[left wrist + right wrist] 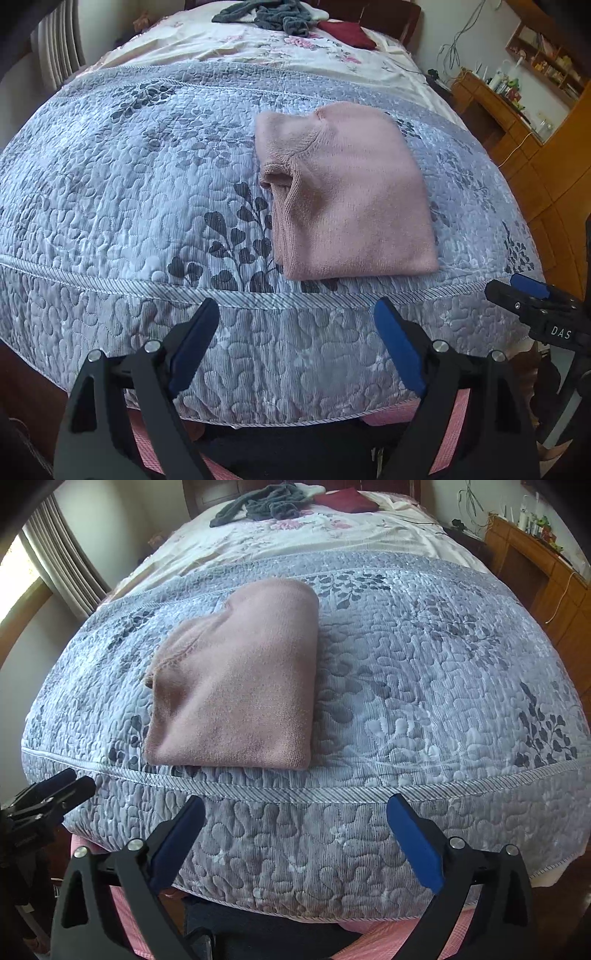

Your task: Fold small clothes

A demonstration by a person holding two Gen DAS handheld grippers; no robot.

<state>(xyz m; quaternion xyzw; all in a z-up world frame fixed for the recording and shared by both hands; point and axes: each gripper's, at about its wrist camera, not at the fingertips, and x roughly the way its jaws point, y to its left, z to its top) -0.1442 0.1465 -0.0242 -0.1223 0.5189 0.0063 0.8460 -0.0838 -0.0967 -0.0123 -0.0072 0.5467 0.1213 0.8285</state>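
Note:
A pink knitted garment (347, 199) (240, 679) lies folded into a compact rectangle on the grey-blue quilted bedspread (122, 177) (424, 686), close to the bed's near edge. My left gripper (297, 314) hovers open in front of that edge, below the garment, with nothing between its blue pads. My right gripper (295, 808) is also open and holds nothing, just short of the bed edge, to the right of the garment. The right gripper's tip (528, 291) shows at the right of the left wrist view; the left gripper's tip (55, 786) shows at the left of the right wrist view.
A heap of grey clothes (266, 14) (258, 506) and a dark red cloth (347, 33) (347, 500) lie at the far end of the bed on a floral sheet (236, 48). Wooden furniture (517, 122) (535, 565) stands to the right. A window with curtain (55, 561) is at left.

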